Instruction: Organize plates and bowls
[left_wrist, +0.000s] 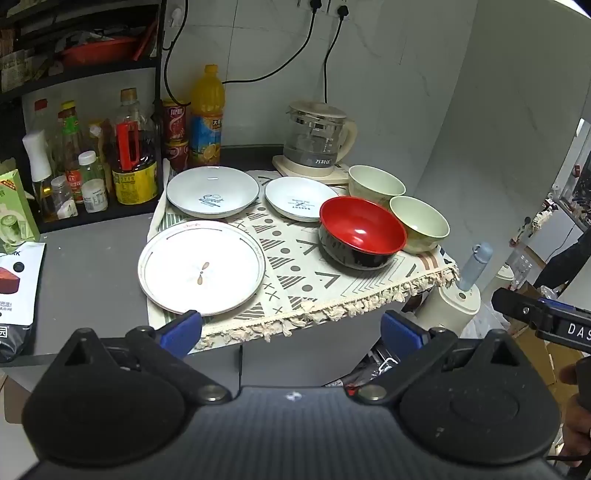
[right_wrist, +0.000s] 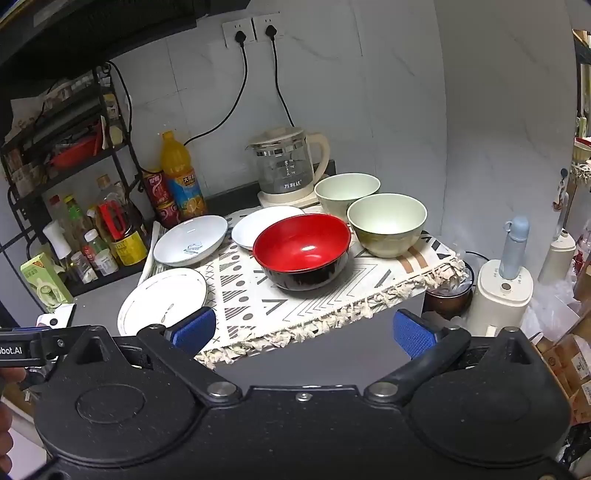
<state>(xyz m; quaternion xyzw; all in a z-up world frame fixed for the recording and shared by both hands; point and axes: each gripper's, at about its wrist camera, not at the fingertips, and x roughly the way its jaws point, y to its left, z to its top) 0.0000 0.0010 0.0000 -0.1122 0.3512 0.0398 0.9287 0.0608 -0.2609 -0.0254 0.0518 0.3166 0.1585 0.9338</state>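
Nearest us, the left tool (left_wrist: 291, 328) hangs with jaws spread wide and empty, short of the fringed cloth (left_wrist: 332, 280) on the bench (left_wrist: 92, 266); our right tool (right_wrist: 304, 330) likewise gapes, holding nothing; we judge both poised for a first pick. Three plates lie separately: large plate (left_wrist: 202, 266) closest, two smaller behind. Red bowl (right_wrist: 302, 250) stands beside two green bowls (right_wrist: 386, 223); nothing stacked yet, so sorting has not begun.
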